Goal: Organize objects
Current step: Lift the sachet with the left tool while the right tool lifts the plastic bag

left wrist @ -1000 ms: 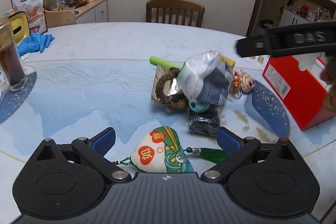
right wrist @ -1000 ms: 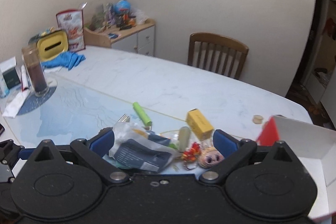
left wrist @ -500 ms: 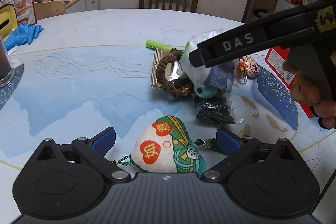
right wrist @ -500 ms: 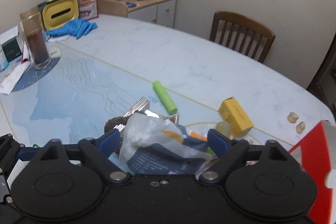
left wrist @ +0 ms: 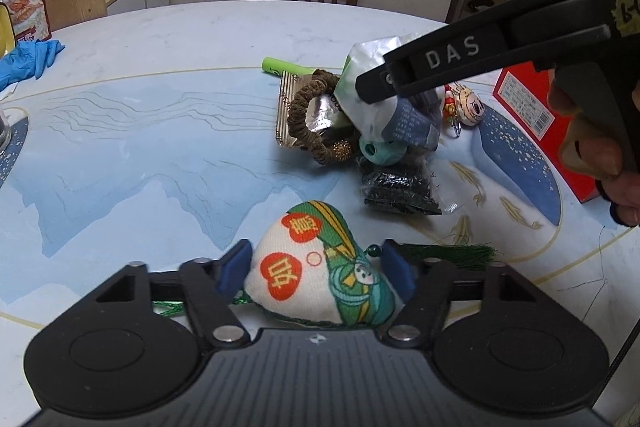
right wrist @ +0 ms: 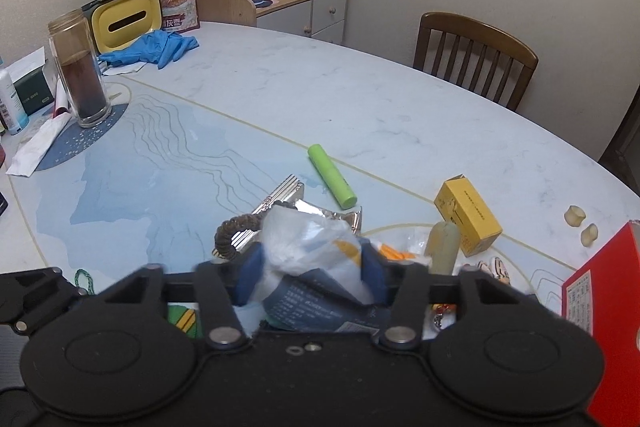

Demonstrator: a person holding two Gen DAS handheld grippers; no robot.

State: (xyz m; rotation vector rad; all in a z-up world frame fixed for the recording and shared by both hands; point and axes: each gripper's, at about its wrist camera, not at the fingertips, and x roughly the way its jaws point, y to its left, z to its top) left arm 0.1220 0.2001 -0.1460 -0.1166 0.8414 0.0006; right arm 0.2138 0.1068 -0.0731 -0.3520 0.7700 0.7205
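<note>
Sachet (left wrist: pixel 320 271) between left gripper (left wrist: pixel 318 269) pads, just closed on it, near tabletop (left wrist: pixel 160 131) front edge; bag (right wrist: pixel 316 259) pinched by right gripper (right wrist: pixel 312 277), just closed.

A wooden chair (right wrist: pixel 476 57) stands behind the bench (right wrist: pixel 320 87). At its far left sit a glass jar (right wrist: pixel 80 75) of dark liquid, blue gloves (right wrist: pixel 156 47) and a yellow tissue box (right wrist: pixel 126 17).
</note>
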